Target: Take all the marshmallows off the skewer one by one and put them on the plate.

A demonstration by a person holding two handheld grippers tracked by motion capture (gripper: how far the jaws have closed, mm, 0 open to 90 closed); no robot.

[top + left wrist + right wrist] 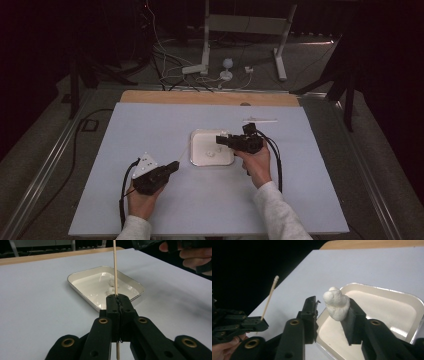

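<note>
My left gripper (118, 298) is shut on a thin wooden stick (115, 265) that points up and away over the white tray (75, 277). A small white lump (111, 288) lies in that tray. In the high view the left gripper (172, 166) sits at the tray's (195, 150) near left corner. My right gripper (220, 140) hovers over the tray's right side. Its jaws (332, 302) stand apart: a soft white lump (337, 303) clings to the right pad, and a gap separates it from the left pad. The stick (270, 296) has a small white tip.
A pale blue mat (150, 125) covers the table, with a wooden edge (210, 97) at the back. A thin white strip (260, 120) lies at the back right. Cables and a white stand (205, 45) are on the floor beyond.
</note>
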